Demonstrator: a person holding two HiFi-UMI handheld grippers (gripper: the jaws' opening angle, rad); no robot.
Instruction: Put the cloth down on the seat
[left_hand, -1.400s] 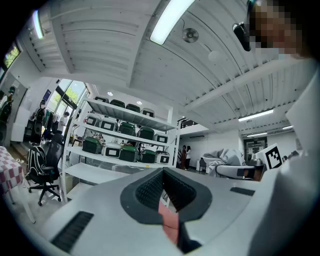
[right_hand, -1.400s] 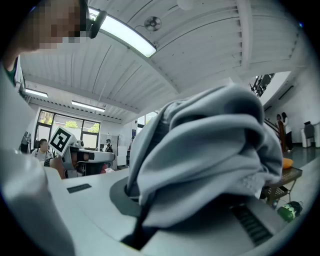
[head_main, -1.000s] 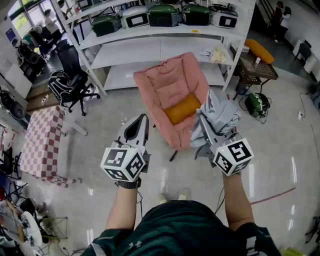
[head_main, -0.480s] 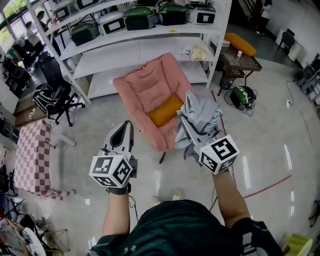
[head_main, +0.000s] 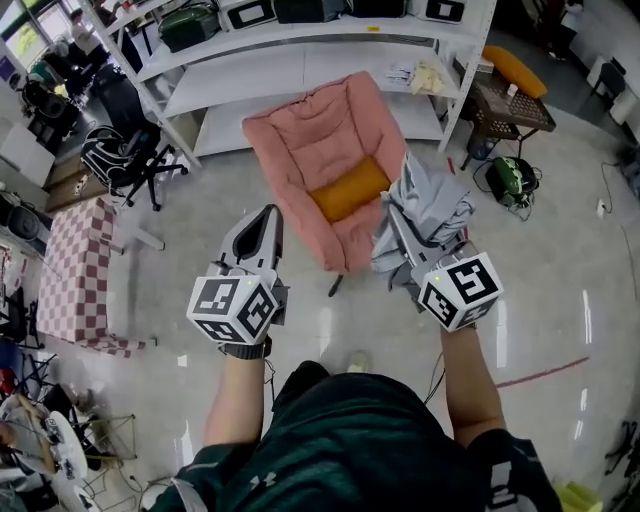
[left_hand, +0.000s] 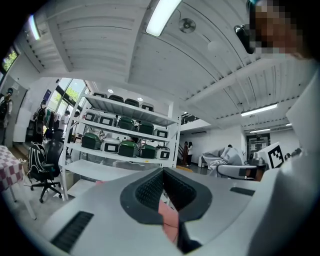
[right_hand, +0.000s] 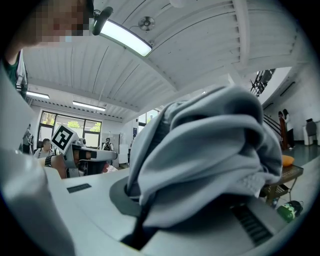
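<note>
Two hand-held grippers hover near the pink chair (head_main: 310, 140). The left hand-held gripper (head_main: 266, 222), jaws together and empty, points at it, probably spare. The right hand-held gripper (head_main: 405, 235) is clamped on the bunched grey cloth (head_main: 430, 205), just right of the seat (head_main: 345, 243) (not yet over it). Only the head view shows the orange cushion (head_main: 348, 190); the right gripper view shows the pinch itself.

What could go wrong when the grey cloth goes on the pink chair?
The cloth in the right tool is held beside the chair, over the floor; let go too soon and it probably drops there. An orange cushion lies on the seat, so the bunched cloth might slide off it.
</note>
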